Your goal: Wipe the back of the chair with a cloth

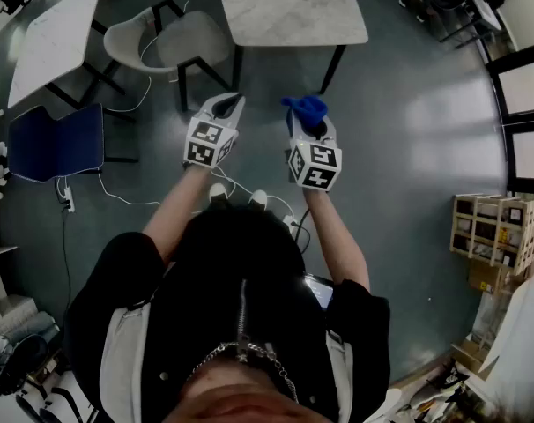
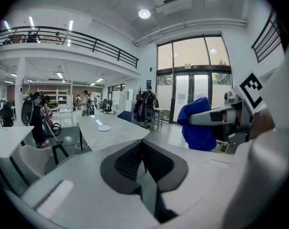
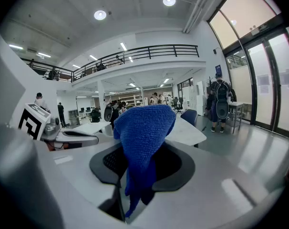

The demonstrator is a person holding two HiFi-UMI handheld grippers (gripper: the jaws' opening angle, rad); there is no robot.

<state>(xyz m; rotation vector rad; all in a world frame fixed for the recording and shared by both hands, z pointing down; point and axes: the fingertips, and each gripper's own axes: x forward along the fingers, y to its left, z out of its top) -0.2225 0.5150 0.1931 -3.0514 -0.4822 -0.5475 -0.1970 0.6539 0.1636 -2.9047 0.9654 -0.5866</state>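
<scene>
Grey floor (image 1: 408,148), bunched blue cloth (image 1: 304,110)

Blue cloth (image 3: 142,128) looks knitted, rough and matt.

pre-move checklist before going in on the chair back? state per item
1. Blue cloth gripped by the right gripper: ok, jaws shut on it, cloth bunched above them.
2. Left gripper free: ok, jaws together, nothing between.
3. Cloth on a chair back: not ok, both grippers are in the air over the floor.
4. Chair in sight: ok, a grey chair stands by the table and a blue chair is further left.
5. Which chair is meant: cannot tell.
</scene>
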